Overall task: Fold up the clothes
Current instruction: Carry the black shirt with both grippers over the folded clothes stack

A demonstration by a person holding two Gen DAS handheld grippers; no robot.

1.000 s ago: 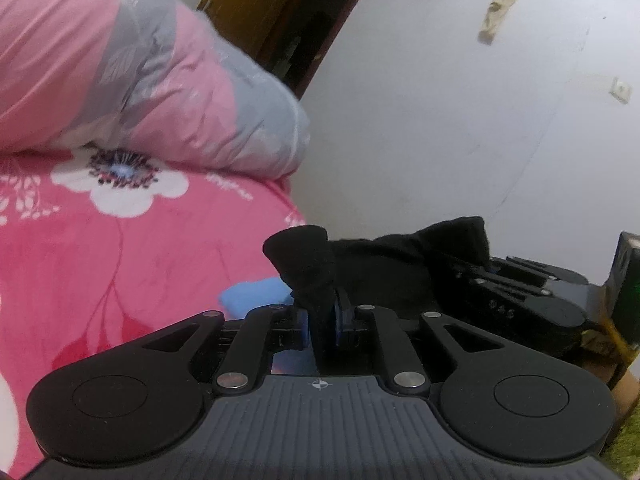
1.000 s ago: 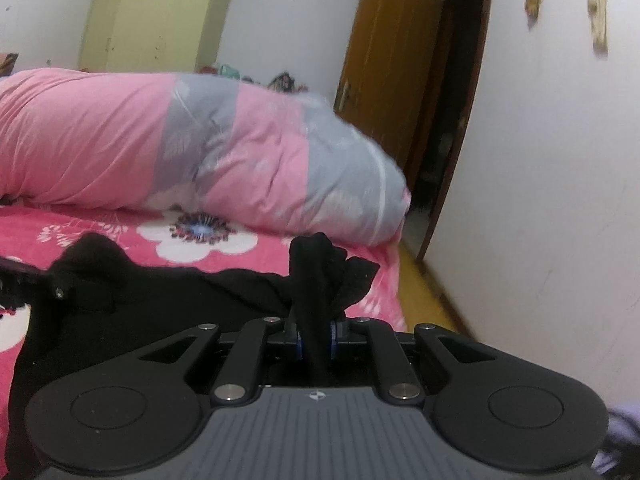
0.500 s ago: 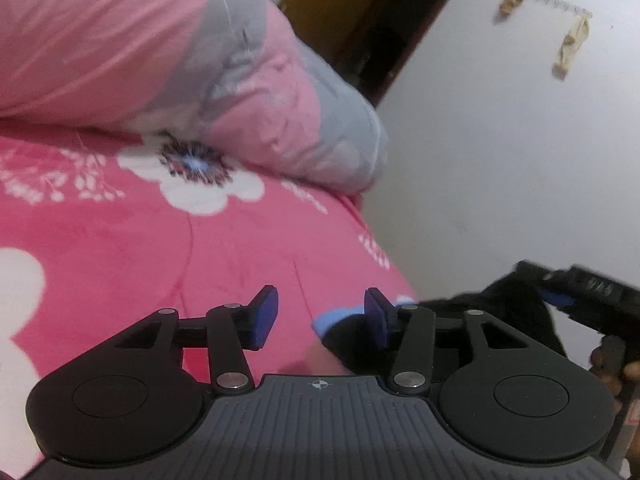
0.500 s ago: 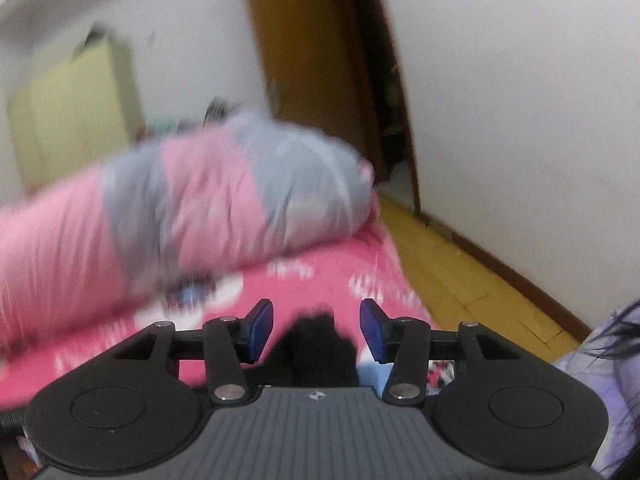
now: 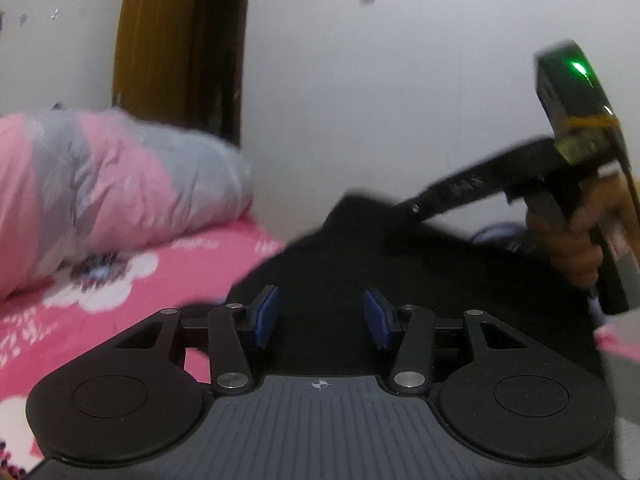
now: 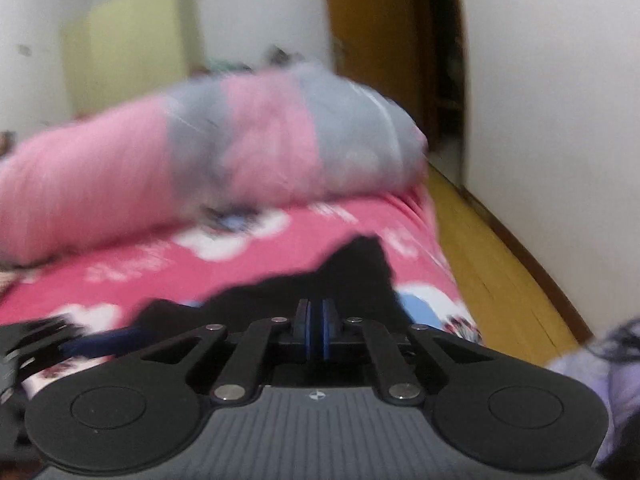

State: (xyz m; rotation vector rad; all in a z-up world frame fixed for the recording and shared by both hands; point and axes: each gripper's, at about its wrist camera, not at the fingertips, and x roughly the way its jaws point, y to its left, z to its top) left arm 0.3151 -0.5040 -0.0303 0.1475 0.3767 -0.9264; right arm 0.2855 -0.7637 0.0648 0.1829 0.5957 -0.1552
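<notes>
black garment (image 5: pixel 400 264) spread just beyond open left tool (image 5: pixel 322 316).

One black garment (image 5: pixel 400 272); one rolled quilt (image 6: pixel 200 168); two grippers (image 5: pixel 320 316) (image 6: pixel 316 330).

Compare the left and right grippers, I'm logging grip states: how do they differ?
The left gripper has just opened, its pads wide apart; the right gripper has just closed, its pads together. The garment shows beyond the left gripper's pads, unpressed; whether the right gripper nips any cloth cannot be told. Both have blue pads and point at the black garment on the bed.
</notes>
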